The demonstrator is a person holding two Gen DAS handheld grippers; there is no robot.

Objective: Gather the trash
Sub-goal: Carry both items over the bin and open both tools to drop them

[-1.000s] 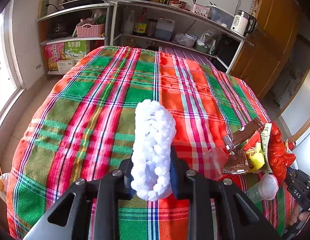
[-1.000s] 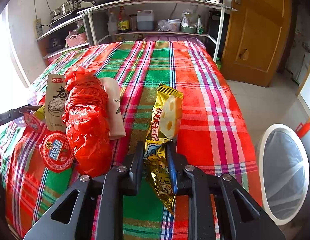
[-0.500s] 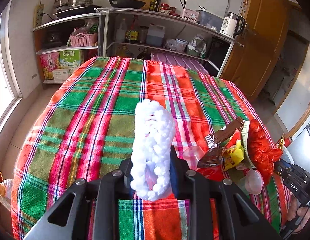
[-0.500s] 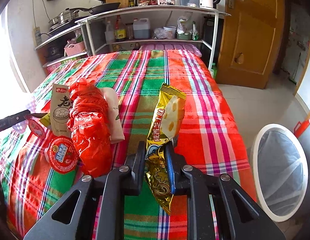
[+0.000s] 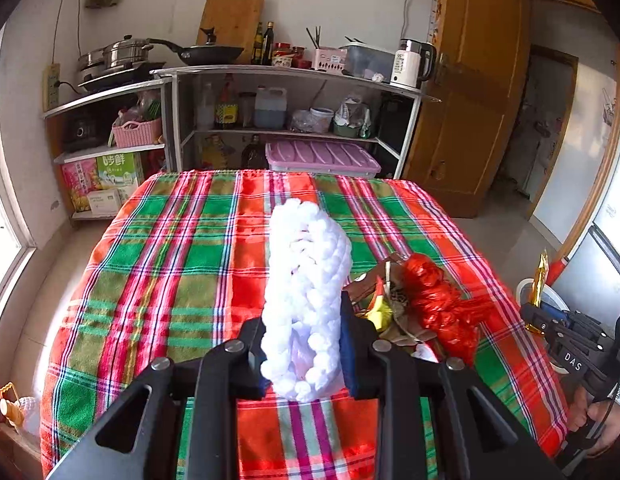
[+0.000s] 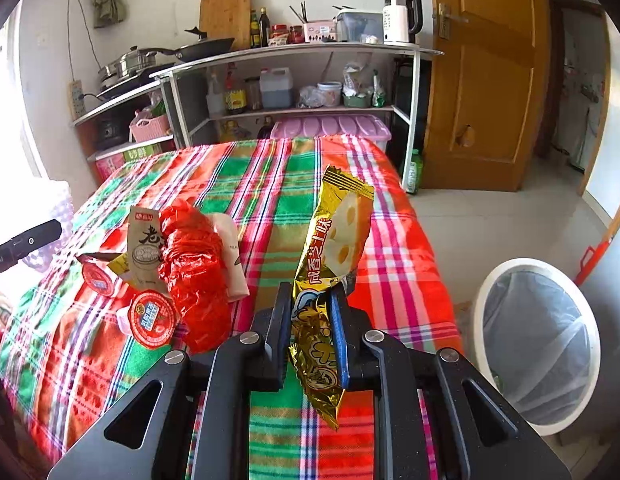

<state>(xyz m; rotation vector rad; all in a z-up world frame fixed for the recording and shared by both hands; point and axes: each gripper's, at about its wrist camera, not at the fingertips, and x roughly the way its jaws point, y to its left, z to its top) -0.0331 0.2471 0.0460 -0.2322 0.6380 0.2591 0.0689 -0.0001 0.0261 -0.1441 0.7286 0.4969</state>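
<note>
My right fingers (image 6: pixel 310 328) clamp the gold wrapper (image 6: pixel 330 264), upright; the bin (image 6: pixel 538 344) sits on the floor just right of them, nearer this hand. My left fingers (image 5: pixel 304 344) grip white foam (image 5: pixel 306 296).

Bright daylight from blown-out left window (image 6: pixel 14 128), fisheye-warped edges.

Kettle (image 6: pixel 402 18), frying pan (image 5: pixel 208 54) on shelf; wooden door (image 6: pixel 486 80) beside.

A plaid cloth (image 6: pixel 270 184) covers the table before metal shelving (image 6: pixel 294 52) against a pale wall. A wooden door (image 6: pixel 482 80) stands right; bright daylight, probably from a window (image 5: pixel 6 240), enters left.
</note>
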